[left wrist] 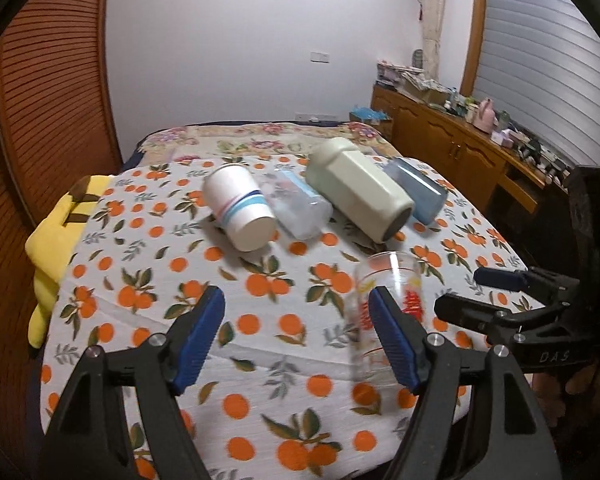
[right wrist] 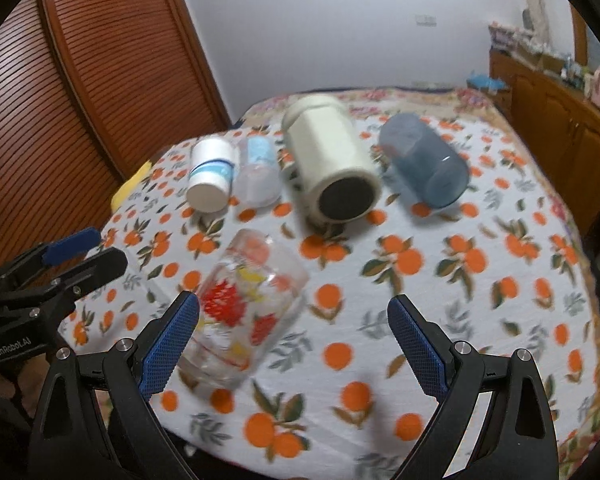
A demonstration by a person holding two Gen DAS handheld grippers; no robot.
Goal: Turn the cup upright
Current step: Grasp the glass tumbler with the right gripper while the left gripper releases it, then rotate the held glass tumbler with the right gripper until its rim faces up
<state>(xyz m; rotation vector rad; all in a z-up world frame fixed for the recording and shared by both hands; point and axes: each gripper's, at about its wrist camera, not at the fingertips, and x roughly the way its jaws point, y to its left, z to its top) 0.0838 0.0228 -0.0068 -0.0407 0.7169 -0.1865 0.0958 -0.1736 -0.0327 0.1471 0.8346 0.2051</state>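
Note:
A clear glass cup with red and yellow print (right wrist: pixel 244 308) stands upright on the orange-patterned cloth (right wrist: pixel 440 320), just in front of my right gripper's left finger; it also shows in the left wrist view (left wrist: pixel 388 304), partly behind my left gripper's right finger. My right gripper (right wrist: pixel 294 320) is open and empty. My left gripper (left wrist: pixel 298 312) is open and empty. Behind lie a white paper cup (left wrist: pixel 238 208), a clear plastic cup (left wrist: pixel 296 208), a cream mug (left wrist: pixel 360 192) and a blue cup (left wrist: pixel 418 190), all on their sides.
The table stands against a flowered bedspread (left wrist: pixel 260 140). A yellow cloth (left wrist: pixel 56 232) hangs at the table's left edge. A wooden louvred door (left wrist: pixel 40 100) is on the left, a cluttered wooden cabinet (left wrist: pixel 460 132) on the right.

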